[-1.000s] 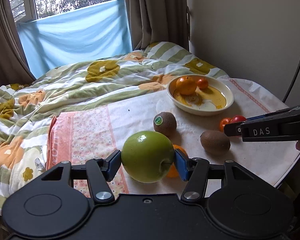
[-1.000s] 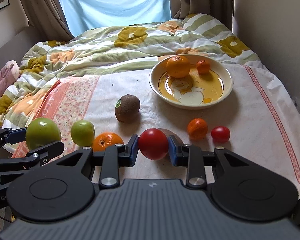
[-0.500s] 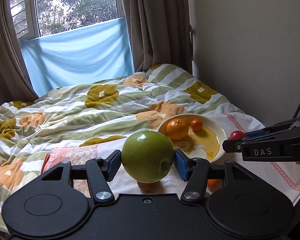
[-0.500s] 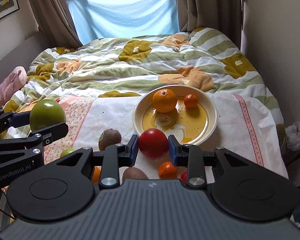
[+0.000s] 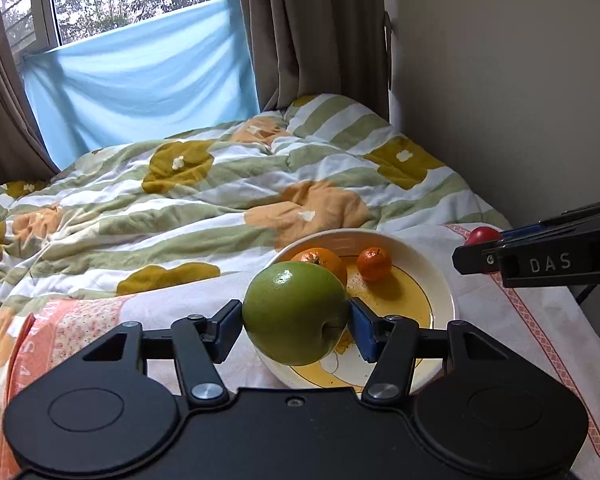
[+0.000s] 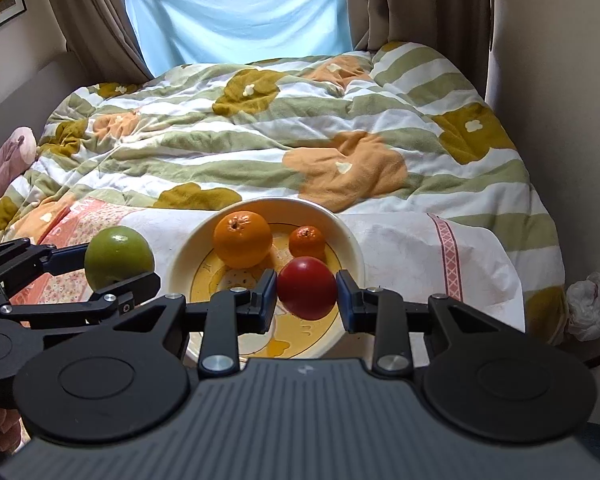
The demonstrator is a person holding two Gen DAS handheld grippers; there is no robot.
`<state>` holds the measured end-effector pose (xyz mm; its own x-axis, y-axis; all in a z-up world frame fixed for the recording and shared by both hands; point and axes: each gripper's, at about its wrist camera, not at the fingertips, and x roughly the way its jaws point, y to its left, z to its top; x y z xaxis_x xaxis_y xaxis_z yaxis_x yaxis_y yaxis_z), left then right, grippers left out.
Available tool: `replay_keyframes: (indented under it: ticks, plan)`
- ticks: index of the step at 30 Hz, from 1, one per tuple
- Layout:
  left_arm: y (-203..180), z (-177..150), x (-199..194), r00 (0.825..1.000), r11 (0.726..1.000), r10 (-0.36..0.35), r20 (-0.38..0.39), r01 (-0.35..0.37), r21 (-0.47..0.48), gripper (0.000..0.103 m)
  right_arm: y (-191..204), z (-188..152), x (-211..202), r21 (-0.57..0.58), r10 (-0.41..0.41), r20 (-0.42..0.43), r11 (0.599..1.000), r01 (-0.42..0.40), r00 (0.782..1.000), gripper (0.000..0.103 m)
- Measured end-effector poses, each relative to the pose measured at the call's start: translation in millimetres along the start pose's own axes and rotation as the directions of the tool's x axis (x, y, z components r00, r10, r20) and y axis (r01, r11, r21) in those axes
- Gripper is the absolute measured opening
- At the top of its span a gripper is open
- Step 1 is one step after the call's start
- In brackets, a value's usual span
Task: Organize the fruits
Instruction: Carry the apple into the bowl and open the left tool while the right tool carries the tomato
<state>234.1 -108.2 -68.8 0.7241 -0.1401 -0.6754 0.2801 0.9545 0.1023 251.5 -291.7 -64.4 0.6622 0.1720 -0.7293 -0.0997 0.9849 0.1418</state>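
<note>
Left gripper (image 5: 296, 322) pinches the green apple (image 5: 295, 312) at its widest girth, above the near-left rim of the bowl (image 5: 444, 280). Right gripper (image 6: 306, 298) pinches the red fruit (image 6: 307, 288) the same way, above the bowl's near half. Both holds appear intended to carry the fruit into the bowl. Inside it, the large orange (image 6: 243, 238) and small orange (image 6: 307, 242) occupy the far side; the near, yellow floor is free. The bowl sits on the white cloth (image 6: 400, 256), whose right edge drops away well beyond the rim.
</note>
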Motion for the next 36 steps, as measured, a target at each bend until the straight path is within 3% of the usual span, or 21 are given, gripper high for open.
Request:
replay_keyframes:
  ticks: [9,20,21,23,28,36]
  plan:
    - [-14,-6,66,0.992,0.999,0.042,-0.118,-0.040,0.018,0.061,-25,5,48,-0.010,0.049,-0.083,0.999,-0.051,0.995,0.046]
    - [-25,-7,88,0.984,0.995,0.075,-0.161,-0.064,0.071,0.062,-30,7,68,-0.009,0.079,-0.114,0.997,-0.081,0.990,0.046]
    - [-26,-6,87,0.985,0.994,0.084,-0.150,-0.073,0.078,0.068,-31,8,68,-0.008,0.080,-0.116,0.997,-0.082,0.990,0.046]
    - [-28,-4,85,0.986,0.991,0.103,-0.134,-0.090,0.099,0.103,-31,8,68,-0.010,0.082,-0.118,0.996,-0.083,0.990,0.046]
    - [-26,-4,67,0.990,0.992,0.081,-0.111,-0.070,0.102,0.103,-32,8,67,-0.011,0.087,-0.120,0.996,-0.089,0.989,0.046]
    - [-11,-7,41,0.992,1.000,0.014,-0.128,-0.014,0.004,0.103,-29,8,73,-0.054,0.105,-0.144,0.992,-0.113,0.984,0.046]
